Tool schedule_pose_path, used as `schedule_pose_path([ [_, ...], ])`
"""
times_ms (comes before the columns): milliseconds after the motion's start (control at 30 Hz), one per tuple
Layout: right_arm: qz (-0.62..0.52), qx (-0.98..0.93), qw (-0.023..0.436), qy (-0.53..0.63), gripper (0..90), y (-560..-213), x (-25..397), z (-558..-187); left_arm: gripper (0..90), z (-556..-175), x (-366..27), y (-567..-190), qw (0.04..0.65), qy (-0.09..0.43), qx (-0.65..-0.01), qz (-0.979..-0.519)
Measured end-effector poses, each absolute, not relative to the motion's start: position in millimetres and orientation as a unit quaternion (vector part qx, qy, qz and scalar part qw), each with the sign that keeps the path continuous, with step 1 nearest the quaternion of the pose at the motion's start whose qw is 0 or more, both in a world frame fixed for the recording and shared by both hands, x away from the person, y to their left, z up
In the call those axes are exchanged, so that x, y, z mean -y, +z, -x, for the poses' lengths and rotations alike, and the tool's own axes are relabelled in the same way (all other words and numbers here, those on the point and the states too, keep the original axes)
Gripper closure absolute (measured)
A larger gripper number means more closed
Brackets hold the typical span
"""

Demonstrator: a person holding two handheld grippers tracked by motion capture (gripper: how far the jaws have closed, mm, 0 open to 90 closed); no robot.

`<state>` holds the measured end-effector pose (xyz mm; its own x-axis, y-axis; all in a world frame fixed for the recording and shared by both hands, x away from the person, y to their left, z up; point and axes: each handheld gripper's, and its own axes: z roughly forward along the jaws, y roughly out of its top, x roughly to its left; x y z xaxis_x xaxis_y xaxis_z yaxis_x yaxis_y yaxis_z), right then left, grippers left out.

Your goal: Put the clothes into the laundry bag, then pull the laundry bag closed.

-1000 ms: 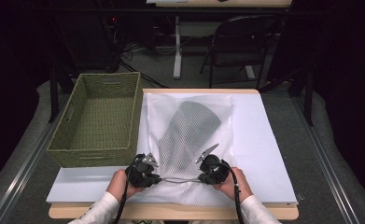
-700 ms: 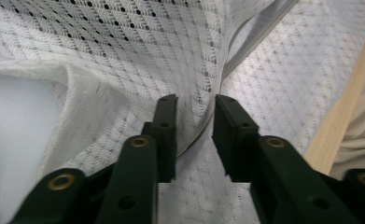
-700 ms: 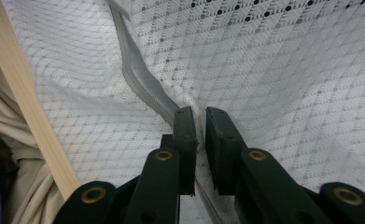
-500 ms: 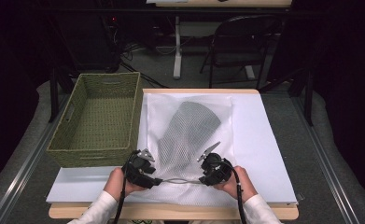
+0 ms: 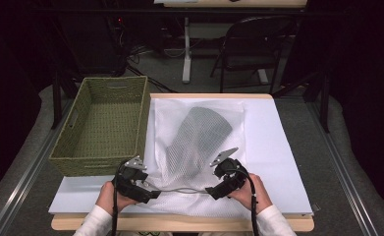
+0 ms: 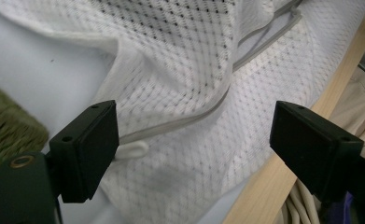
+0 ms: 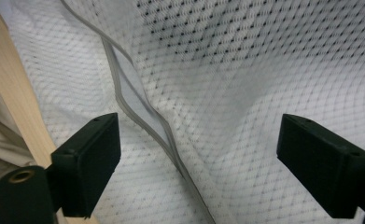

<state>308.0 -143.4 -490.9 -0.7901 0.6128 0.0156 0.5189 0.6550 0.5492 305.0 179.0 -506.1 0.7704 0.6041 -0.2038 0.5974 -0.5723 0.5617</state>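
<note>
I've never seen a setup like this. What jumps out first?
A white mesh bag with something dark inside sprawls across the table's middle. At its near edge, the left gripper and right gripper face its grey zipper, jaws wide open. A green woven basket sits at the left.

White sleeves, black gripper (image 5: 151, 194) jaws

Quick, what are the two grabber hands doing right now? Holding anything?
Left gripper: open, holding nothing, fingers spread over the white mesh bag by its grey zipper.
Right gripper: open, holding nothing, over the same bag.
</note>
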Motion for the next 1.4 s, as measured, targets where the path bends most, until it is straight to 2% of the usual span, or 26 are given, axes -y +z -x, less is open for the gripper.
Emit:
schedule_pose_path([
  [300,-0.294,-0.905,0.086,0.296,5.1,-483.9,135.5,-301.9,14.9,-302.2,-191.7,-506.0,0.318,0.005,-0.359,-0.877],
  [1033,-0.266,-0.915,0.092,0.289,13.0,-485.7,126.4,-296.8,16.1,-303.9,-198.5,-512.6,0.297,0.008,-0.383,-0.875],
  [1400,-0.260,-0.914,0.089,0.300,16.5,-485.6,121.1,-295.4,25.0,-307.9,-201.1,-523.8,0.268,-0.018,-0.396,-0.878],
])
